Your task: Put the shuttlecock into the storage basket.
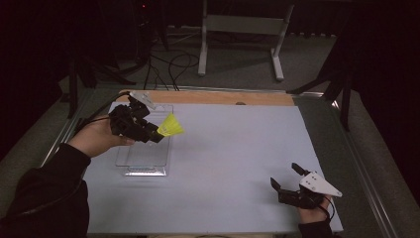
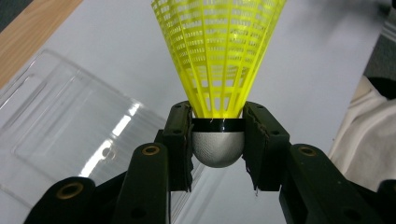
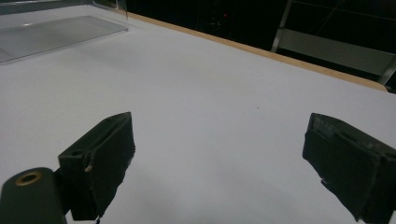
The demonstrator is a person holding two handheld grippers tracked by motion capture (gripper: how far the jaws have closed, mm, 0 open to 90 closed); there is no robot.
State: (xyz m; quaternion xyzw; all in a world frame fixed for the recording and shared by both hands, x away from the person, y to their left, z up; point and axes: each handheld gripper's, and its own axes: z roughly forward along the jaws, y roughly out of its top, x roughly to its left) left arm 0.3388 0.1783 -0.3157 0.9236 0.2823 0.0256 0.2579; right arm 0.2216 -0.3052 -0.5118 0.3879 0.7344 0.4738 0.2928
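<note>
A yellow plastic shuttlecock with a white cork base is clamped in my left gripper. Its jaws press on both sides of the cork, and the yellow skirt points away from the hand. The gripper hovers above a clear plastic tray at the left of the white table. My right gripper rests low near the table's front right corner, with its jaws spread wide and only bare table between its pads.
The clear tray lies below and left of the held shuttlecock. A wooden strip borders the table's far edge. Beyond it stand a white frame leg and cables on the floor.
</note>
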